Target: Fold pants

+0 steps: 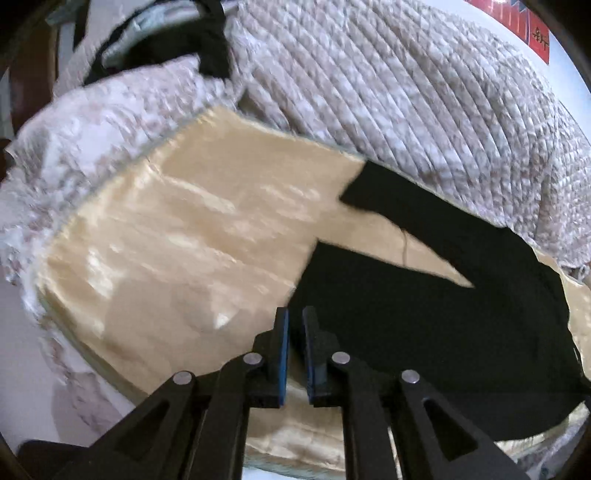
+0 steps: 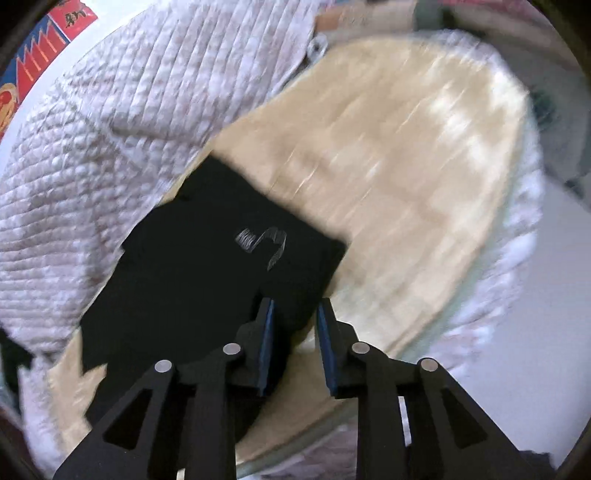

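Black pants (image 1: 424, 302) lie flat on a shiny beige sheet (image 1: 177, 229) on a bed, both legs spread apart toward the left in the left wrist view. My left gripper (image 1: 295, 317) hovers over the end of the nearer leg, its blue pads a narrow gap apart, nothing between them. In the right wrist view the pants (image 2: 207, 266) show a white logo (image 2: 264, 242). My right gripper (image 2: 295, 308) is open and empty above the pants' edge, where the black cloth meets the beige sheet (image 2: 388, 155).
A quilted grey-white blanket (image 1: 424, 92) is heaped along the far side of the bed; it also shows in the right wrist view (image 2: 110, 122). A dark garment (image 1: 207, 44) lies on it at the back. A red poster (image 1: 528, 26) hangs on the wall.
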`<state>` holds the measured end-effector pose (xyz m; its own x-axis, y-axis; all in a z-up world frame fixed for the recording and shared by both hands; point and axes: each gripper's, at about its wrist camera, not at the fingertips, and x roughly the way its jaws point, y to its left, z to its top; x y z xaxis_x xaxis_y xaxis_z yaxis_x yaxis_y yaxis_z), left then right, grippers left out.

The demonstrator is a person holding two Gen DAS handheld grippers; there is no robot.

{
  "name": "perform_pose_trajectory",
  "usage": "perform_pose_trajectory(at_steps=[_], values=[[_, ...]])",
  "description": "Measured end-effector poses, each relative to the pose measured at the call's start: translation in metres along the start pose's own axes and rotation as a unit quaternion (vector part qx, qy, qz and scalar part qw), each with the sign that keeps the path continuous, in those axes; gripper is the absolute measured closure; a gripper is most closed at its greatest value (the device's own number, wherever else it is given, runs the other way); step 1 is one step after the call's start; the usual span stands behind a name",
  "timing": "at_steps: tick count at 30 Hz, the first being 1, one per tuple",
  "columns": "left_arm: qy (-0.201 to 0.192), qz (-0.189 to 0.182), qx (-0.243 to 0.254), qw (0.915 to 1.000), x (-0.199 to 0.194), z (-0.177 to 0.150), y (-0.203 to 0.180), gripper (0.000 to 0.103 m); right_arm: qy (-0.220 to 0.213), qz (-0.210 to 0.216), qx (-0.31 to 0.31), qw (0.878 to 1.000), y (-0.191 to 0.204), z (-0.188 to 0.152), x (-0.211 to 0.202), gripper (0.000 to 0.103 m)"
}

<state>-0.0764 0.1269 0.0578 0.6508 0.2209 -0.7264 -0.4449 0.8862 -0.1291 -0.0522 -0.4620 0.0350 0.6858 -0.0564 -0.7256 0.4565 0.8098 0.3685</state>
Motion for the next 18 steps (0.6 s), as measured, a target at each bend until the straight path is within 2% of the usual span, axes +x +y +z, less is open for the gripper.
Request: perform_pose_trajectory(at_steps=[2,4,7,10,13,14,15,16,17,18], values=[[-0.005,-0.015,0.006,0.9999,-0.002,0.005,-0.006,0.092,-0.057,-0.024,-0.027,0.998,0.011,0.004,-0.017,0.079],[-0.004,-0.036,0.026,0.999,0.001,0.01,-0.023,0.091,-0.077,-0.006,-0.069,0.995,0.028,0.008,-0.022,0.079],[0.017,-0.077,0.063,0.9949,0.018,0.014,-0.058,0.085,-0.053,0.022,-0.182,0.982,0.076,0.01,0.0,0.078],[0.04,-0.096,0.1,0.9895,0.045,0.017,-0.087,0.084,0.022,0.038,-0.233,0.971,0.101,0.012,0.049,0.078],[0.064,-0.073,0.12,0.988,0.075,0.015,-0.096,0.083,0.067,0.013,-0.241,0.968,0.108,0.016,0.091,0.078],[0.072,-0.054,0.12,0.9886,0.085,0.011,-0.094,0.083,0.081,-0.003,-0.227,0.97,0.1,0.018,0.102,0.078],[0.083,-0.035,0.119,0.9888,0.094,0.008,-0.091,0.083,0.082,0.007,-0.208,0.975,0.094,0.021,0.106,0.078],[0.086,-0.036,0.117,0.9888,0.099,0.005,-0.086,0.083,0.077,0.012,-0.2,0.977,0.093,0.025,0.104,0.078],[0.073,-0.039,0.119,0.9894,0.097,0.003,-0.083,0.083,0.068,0.011,-0.2,0.977,0.094,0.025,0.099,0.078],[0.062,-0.02,0.129,0.9895,0.093,0.003,-0.084,0.083,0.053,0.011,-0.205,0.977,0.097,0.024,0.093,0.078]])
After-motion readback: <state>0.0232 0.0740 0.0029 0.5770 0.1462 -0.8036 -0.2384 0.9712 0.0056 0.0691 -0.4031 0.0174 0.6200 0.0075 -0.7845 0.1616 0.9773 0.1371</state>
